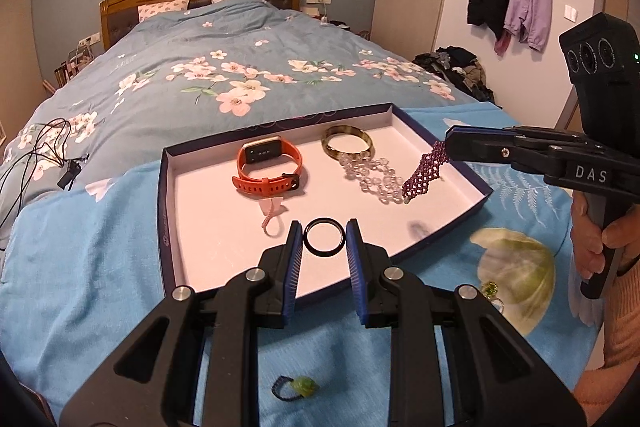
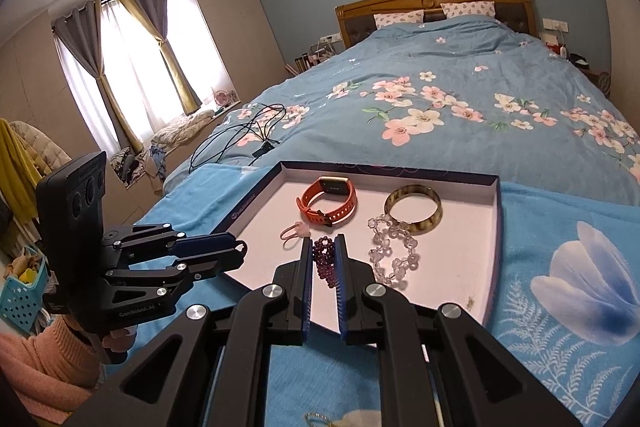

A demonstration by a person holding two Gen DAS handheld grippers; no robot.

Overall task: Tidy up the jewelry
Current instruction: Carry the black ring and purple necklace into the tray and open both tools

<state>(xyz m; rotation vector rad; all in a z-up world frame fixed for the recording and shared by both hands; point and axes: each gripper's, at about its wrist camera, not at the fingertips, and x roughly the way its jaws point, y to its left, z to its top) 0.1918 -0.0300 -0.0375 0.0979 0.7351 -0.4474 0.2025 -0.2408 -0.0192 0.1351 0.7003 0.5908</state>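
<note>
**Purple bracelet held over the tray, black ring between the left tongs**

Your right tongs (image 2: pixel 323 259) are clamped on the purple beaded bracelet (image 1: pixel 423 169), gripping its upper end so it hangs down at a slant; in the left wrist view its lower end reaches the tray floor beside the clear crystal bracelet (image 1: pixel 374 175). Your left tongs (image 1: pixel 323 239) stand parted, with the black ring (image 1: pixel 323 237) sitting between the two blue pads; the ring looks a touch narrower than the gap, and you cannot tell from this view whether the pads touch it.

The shallow tray (image 1: pixel 168 211), dark blue outside and pale inside, rests on a light blue cloth (image 1: pixel 80 267) spread over the foot of the bed (image 1: pixel 224 47). Inside it, the orange smartwatch (image 1: pixel 269 163) lies toward the far left, the tortoiseshell bangle (image 1: pixel 347 146) toward the far right, and the crystal bracelet trails from the bangle toward you. A small pink ring with a pale charm (image 1: pixel 273 217) lies just in front of the watch.

Outside the tray, on the cloth, a dark ring with a green stone (image 1: pixel 295 386) lies below your left tongs, and a green-stoned piece (image 1: pixel 489 289) lies to their right, too blurred to name further.
</note>
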